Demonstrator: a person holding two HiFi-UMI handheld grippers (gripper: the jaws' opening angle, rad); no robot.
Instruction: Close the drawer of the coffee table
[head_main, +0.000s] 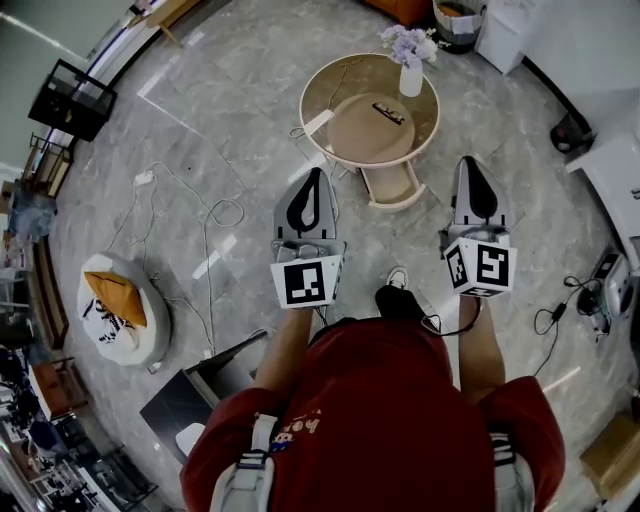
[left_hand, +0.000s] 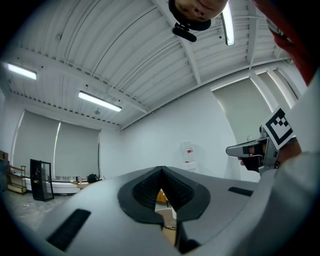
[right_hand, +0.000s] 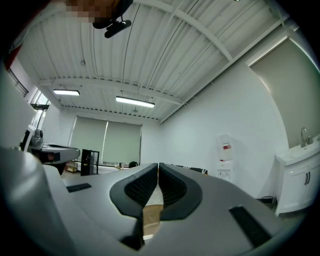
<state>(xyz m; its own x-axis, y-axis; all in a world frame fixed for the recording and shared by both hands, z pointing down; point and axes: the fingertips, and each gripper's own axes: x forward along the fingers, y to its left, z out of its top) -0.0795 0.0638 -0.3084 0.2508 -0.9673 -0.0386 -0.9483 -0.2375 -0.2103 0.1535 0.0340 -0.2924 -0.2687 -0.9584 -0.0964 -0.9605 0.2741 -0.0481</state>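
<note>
The round wooden coffee table (head_main: 345, 85) stands ahead of me in the head view, its drawer (head_main: 392, 188) pulled out toward me on the near side. A white vase of flowers (head_main: 410, 60) and a small dark object (head_main: 388, 112) sit on the tabletop. My left gripper (head_main: 315, 172) is held level, short of the table and left of the drawer, with its jaws together and empty (left_hand: 161, 170). To the right of the drawer, my right gripper (head_main: 472, 160) also points forward, its jaws closed on nothing (right_hand: 158, 165). Neither gripper touches the drawer.
Cables (head_main: 215, 215) trail over the grey tiled floor to the left. A white cushion with an orange piece (head_main: 118, 310) lies at the far left, and a dark box (head_main: 200, 395) near my left side. White cabinets (head_main: 620, 180) stand at the right, with more wires on the floor.
</note>
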